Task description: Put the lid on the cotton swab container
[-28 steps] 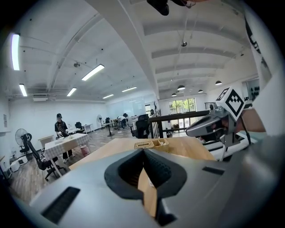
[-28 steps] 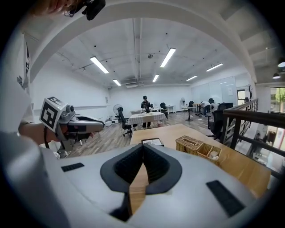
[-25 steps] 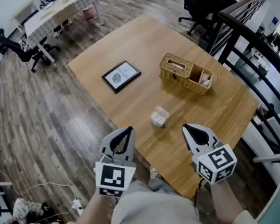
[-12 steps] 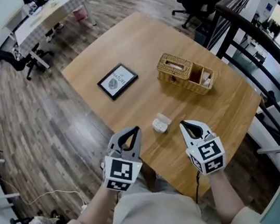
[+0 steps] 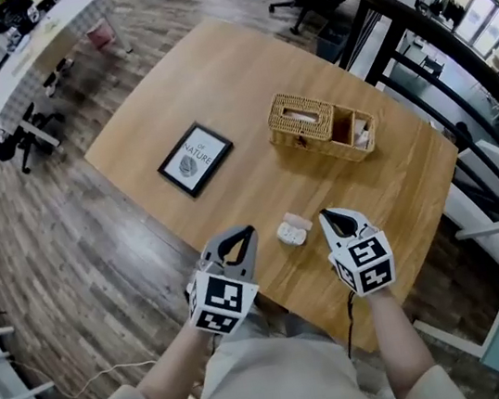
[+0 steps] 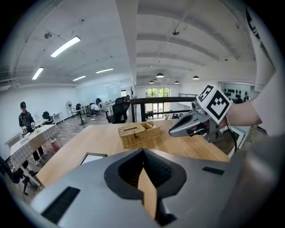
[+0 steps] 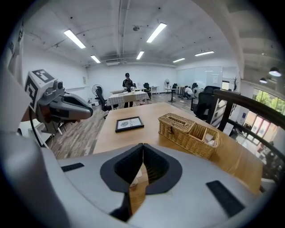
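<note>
The small white cotton swab container (image 5: pixel 286 234) stands near the front edge of the wooden table (image 5: pixel 239 73), with its clear lid (image 5: pixel 298 221) lying against its far right side. My left gripper (image 5: pixel 245 233) sits just left of the container, jaws shut on nothing. My right gripper (image 5: pixel 328 217) sits just right of it, also shut and empty. In the left gripper view the right gripper (image 6: pixel 174 132) shows ahead on the right. In the right gripper view a sliver of the white container (image 7: pixel 136 175) peeks through the gap below the jaws.
A wicker basket (image 5: pixel 319 125) with two compartments stands at the table's back right. A black picture frame (image 5: pixel 194 159) lies flat to the left. A black railing (image 5: pixel 455 77) runs along the right. Wooden floor (image 5: pixel 67 232) lies to the left.
Both grippers have moved forward over the table's front edge and now flank the container. The head view has swung, so the table sits more central.
</note>
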Available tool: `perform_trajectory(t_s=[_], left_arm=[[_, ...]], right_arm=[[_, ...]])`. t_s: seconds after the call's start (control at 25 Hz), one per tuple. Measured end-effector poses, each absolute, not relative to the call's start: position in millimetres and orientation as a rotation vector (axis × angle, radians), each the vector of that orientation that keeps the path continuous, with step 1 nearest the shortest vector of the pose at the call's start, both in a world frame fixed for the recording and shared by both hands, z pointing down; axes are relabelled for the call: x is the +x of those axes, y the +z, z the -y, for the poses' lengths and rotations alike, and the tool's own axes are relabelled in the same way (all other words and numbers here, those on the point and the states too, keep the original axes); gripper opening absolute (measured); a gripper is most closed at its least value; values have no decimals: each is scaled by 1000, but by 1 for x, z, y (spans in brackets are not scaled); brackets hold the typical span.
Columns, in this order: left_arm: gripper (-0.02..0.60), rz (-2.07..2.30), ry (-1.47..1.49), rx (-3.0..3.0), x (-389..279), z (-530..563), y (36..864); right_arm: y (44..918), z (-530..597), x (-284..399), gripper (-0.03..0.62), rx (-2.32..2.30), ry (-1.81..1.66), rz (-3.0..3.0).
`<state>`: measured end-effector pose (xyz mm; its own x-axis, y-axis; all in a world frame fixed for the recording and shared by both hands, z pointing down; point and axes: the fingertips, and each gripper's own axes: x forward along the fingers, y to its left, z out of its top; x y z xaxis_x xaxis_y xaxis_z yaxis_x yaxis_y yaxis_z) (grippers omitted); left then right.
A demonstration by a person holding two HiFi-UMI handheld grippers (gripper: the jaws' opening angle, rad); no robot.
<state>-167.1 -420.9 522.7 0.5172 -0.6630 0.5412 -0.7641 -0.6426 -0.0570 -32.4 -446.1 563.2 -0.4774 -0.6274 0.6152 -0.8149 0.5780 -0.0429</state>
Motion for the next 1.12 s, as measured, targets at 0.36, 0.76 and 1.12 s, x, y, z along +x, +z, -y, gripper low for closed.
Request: perform_trajectory(t_s=[0.36, 0.76, 1.12], left_arm=[[21, 1031, 858, 2624, -175, 452, 555], [22, 926, 917, 2626, -180, 447, 583], [23, 909, 936, 2616, -188, 420, 587]], right_arm=[[620, 467, -36, 28, 1239, 605, 2105], [655, 455, -47, 28, 1186, 762, 2071], [664, 419, -79, 28, 1056, 767, 2104]])
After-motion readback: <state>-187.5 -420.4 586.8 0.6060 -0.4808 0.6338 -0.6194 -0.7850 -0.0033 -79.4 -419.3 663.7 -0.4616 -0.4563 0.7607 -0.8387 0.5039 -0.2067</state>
